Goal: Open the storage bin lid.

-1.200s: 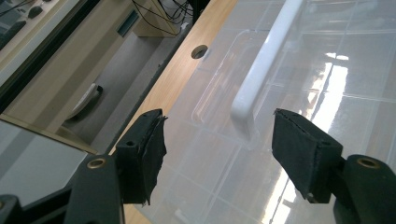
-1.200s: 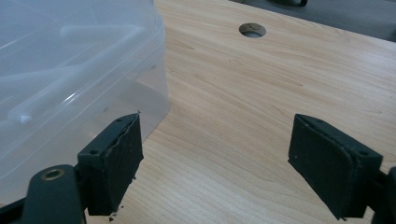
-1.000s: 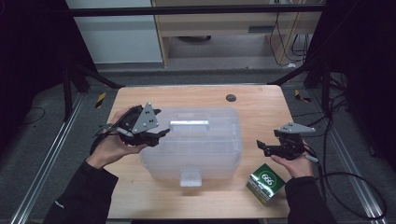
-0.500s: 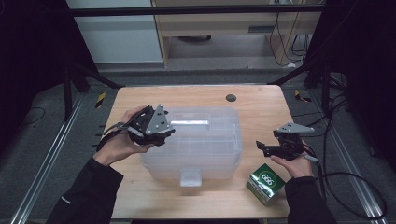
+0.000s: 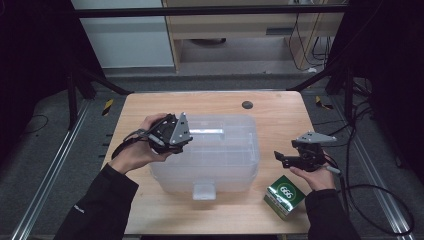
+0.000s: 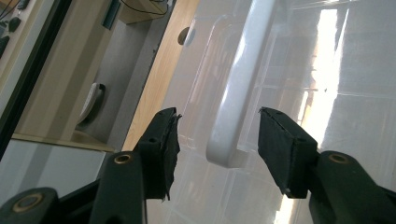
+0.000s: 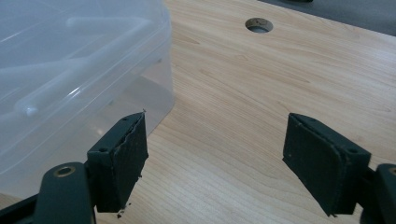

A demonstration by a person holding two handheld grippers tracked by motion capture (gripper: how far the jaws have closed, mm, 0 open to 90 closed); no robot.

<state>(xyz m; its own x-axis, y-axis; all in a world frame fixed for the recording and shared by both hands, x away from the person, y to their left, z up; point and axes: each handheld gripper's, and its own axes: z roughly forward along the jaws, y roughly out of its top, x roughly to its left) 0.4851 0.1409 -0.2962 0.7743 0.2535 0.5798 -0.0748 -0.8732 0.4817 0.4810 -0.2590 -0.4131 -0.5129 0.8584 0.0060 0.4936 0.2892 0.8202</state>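
Straddling smooth white handle (image 6: pixel 243 88): left tool (image 6: pixel 217 135)

The person's two arms come in from the bottom, both in dark sleeves. The left hand (image 5: pixel 140 150) holds the left gripper (image 5: pixel 186 141) out in front, turned on its side so the grey plate on top faces to the right. In the left gripper view, its two black jaws are apart with a gap between them. The left arm is bent and reaches forward and inward. The right hand (image 5: pixel 312 172) holds the right gripper (image 5: pixel 278 158) lower and closer to the body, pointing to the left. Its jaws are wide apart in the right gripper view. The two hands are well apart from each other.
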